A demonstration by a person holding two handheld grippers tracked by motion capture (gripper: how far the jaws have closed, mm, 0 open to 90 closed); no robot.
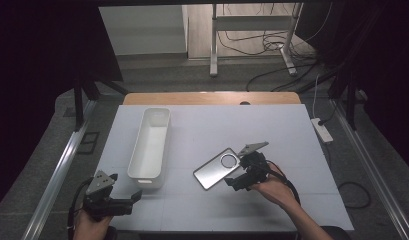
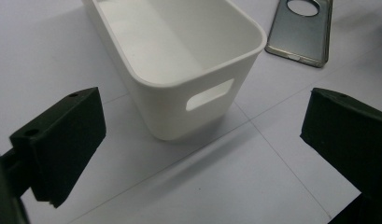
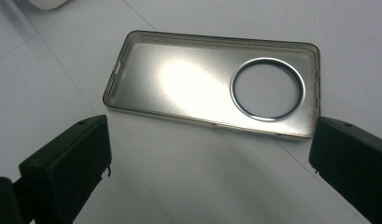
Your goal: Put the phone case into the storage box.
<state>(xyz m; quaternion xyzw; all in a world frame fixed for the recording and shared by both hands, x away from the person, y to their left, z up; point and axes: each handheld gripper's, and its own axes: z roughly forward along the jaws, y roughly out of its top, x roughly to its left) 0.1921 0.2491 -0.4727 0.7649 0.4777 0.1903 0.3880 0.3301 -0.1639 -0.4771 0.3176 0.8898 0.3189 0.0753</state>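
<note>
Phone case flat on table, just ahead of right hand-held gripper — jaws apart.

The high view looks forward and down over my bench. My left tongs' camera sits close, facing the white bin, phone case at one o'clock. My right one hovers near that same case, also seen overhead.
</note>
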